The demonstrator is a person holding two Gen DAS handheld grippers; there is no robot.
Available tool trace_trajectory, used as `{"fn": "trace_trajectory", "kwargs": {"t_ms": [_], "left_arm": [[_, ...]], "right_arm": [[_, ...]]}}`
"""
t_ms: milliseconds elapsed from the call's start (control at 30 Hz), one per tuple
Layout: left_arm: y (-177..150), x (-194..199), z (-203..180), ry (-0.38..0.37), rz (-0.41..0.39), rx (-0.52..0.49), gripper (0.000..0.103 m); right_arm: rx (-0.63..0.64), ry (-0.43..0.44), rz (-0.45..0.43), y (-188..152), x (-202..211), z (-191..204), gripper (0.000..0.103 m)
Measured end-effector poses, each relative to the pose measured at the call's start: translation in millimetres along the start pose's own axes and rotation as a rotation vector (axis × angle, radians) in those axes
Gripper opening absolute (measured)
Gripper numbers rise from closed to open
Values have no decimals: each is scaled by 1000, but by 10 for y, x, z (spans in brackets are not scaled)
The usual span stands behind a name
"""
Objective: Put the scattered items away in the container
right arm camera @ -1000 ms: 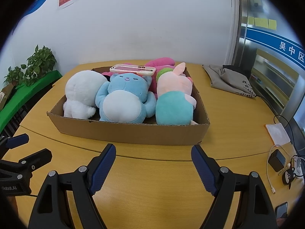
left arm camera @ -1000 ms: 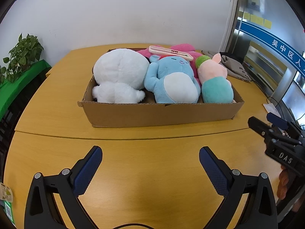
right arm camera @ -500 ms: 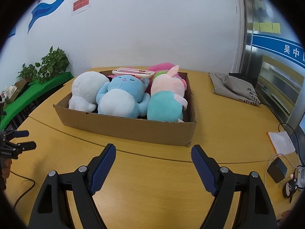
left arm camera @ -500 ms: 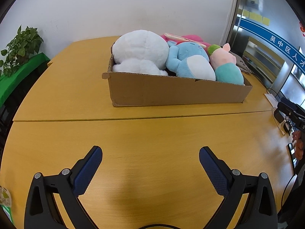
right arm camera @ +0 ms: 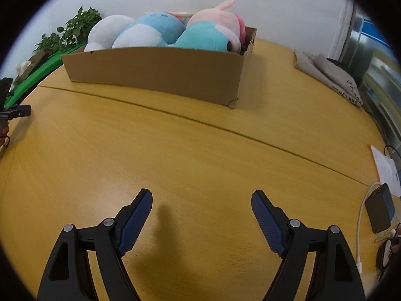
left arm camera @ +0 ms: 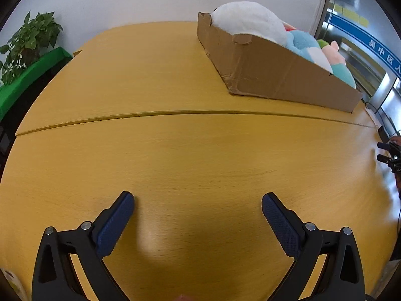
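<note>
Above the table, left claw wide, empty, right claw likewise.

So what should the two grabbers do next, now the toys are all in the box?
Probably just set both down and stop. The white plush, blue plush and pink-and-teal plush all sit inside the cardboard box. The left gripper and right gripper hold nothing, jaws wide apart, low over bare tabletop, with no loose toy in sight.

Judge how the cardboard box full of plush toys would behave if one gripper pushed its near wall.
The cardboard box would probably slide easily: plush filling looks light, the table smooth. Its thin wall may flex inward. The low, wide shape makes tipping unlikely.
</note>
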State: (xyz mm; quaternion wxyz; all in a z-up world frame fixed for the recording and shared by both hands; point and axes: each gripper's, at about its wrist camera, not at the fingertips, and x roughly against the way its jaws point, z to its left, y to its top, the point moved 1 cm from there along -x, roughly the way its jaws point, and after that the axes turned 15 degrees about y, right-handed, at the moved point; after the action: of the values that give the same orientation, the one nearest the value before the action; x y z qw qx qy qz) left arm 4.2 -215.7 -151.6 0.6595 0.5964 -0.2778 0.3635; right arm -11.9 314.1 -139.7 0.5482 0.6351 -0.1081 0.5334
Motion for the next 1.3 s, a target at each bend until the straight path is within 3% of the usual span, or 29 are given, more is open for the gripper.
{"fn": "trace_trajectory", "kwargs": {"t_ms": [133,200,233,400,1300], "left_arm": [[-7,-59,47,6,-43,-101,103],[11,-68,68,-13,-48,-125,103],[20,-74,79,-21,-50,-136,103],[84,-125,131,-46,-55,-166,103],[189,-213,193,-50,-54,-180,103]], "right_arm": [[5,50,-17,-65,-46,-105,90],[19,73,-10,-76,-58,-143,102],[34,81,-5,-77,-56,-152,103],[115,139,19,-36,-43,-328,103],[111,122,17,81,-68,-492,103]]}}
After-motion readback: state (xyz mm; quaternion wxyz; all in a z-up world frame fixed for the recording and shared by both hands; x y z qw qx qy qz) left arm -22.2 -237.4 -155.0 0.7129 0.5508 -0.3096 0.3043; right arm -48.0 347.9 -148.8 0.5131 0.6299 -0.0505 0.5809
